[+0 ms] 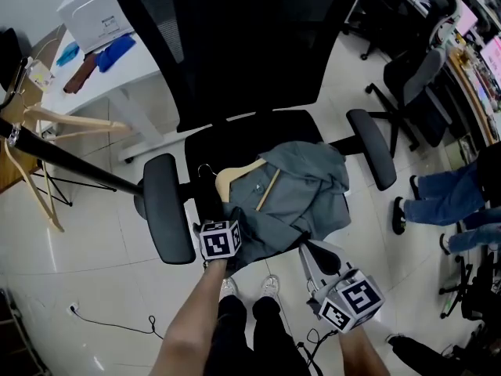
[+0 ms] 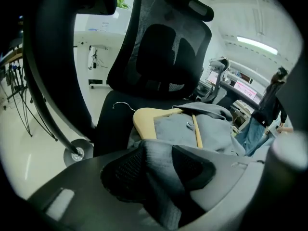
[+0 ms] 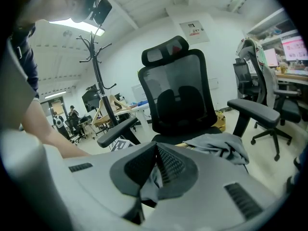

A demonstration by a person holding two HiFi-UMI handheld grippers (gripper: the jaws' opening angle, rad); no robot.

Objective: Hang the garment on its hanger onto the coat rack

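On the black office chair (image 1: 235,135), the left claw (image 2: 166,170) and right claw (image 3: 155,170) are pinching the grey cloth garment (image 1: 301,190), needing a slow, even lift so its pale wooden hanger (image 1: 235,177) stays in.

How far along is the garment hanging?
Done: nothing hung; the grey garment on its wooden hanger lies on the black office chair seat. In hand: left claw and right claw each pinch its grey cloth. To do: lift it, carry it to the black coat rack, hook it on.
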